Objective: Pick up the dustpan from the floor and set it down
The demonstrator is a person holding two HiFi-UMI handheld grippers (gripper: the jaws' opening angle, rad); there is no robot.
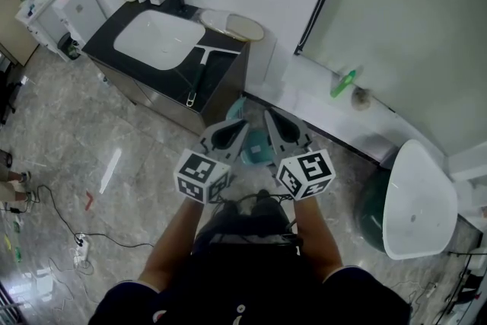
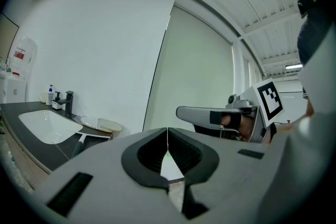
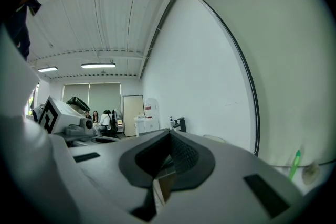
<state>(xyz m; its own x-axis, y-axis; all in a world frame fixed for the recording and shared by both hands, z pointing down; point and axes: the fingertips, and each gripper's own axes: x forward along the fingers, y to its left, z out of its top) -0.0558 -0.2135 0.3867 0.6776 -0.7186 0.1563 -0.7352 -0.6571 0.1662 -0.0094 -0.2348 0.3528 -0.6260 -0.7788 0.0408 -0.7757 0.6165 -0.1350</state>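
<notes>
Hovering level, left gripper (image 1: 237, 125) and right gripper (image 1: 272, 118) are seen shut and empty. Dustpan (image 1: 257, 151), teal and partly hidden, is judged to lie on floor (image 1: 144, 164) beneath them, beside cabinet (image 1: 221, 87). If jaws aren't opened before descent, it gets shoved, not gripped.

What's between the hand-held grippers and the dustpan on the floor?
Nothing visible. The left hand-held gripper and right hand-held gripper, both shut and empty, hang above the teal dustpan on the floor beside the cabinet; in head view they overlap part of it.
</notes>
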